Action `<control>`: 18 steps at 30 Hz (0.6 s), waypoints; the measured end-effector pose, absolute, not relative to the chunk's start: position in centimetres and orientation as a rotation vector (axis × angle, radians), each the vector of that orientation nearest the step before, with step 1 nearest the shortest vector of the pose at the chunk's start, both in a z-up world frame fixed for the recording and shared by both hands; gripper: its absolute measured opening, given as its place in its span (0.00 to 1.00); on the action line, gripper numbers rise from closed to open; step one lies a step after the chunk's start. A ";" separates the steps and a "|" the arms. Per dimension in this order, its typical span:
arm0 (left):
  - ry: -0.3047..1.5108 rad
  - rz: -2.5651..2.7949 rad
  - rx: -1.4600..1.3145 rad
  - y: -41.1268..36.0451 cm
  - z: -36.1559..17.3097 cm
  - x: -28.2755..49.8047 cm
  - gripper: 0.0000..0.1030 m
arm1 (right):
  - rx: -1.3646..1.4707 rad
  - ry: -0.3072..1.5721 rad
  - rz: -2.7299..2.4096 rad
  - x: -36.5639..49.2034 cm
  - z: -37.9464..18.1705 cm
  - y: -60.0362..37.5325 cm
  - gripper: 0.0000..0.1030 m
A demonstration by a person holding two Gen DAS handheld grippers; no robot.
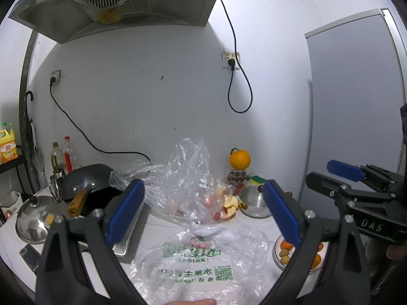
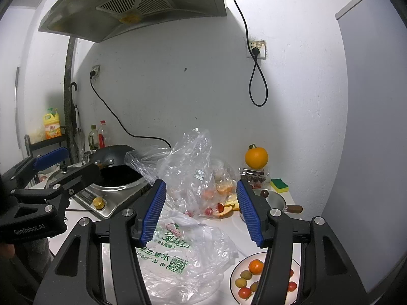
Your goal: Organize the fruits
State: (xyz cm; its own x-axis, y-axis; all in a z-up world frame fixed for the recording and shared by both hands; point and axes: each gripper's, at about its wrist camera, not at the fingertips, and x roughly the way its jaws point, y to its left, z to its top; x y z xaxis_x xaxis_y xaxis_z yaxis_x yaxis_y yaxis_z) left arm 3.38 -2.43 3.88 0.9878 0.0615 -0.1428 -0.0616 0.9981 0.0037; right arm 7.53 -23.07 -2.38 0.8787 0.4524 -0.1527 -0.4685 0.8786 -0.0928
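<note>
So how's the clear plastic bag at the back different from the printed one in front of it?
The clear bag stands puffed up and unprinted, with fruit pieces visible inside. The printed bag lies flatter, nearer the grippers, with green lettering and a QR code. Both are thin, crumpled, see-through plastic on the white counter.

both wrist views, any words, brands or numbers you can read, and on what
"DAS" on the right gripper body.
"GenRobot.AI" on the left gripper body.
Printed plastic bag: green Chinese print, QR code, digits, upside down, too distorted to quote.
Yellow detergent bottle label: too blurred.
</note>
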 end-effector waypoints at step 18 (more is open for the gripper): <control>0.145 0.057 -0.002 -2.6 3.9 3.5 0.93 | -0.129 0.129 0.481 7.5 -2.4 -23.0 0.59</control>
State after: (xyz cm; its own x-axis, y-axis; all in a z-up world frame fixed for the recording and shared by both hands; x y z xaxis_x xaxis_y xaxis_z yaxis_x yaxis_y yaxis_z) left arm 3.46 -2.58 3.86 0.9879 0.0570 -0.1441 -0.0572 0.9984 0.0025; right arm 7.48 -23.02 -2.43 0.8786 0.4521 -0.1540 -0.4684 0.8786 -0.0928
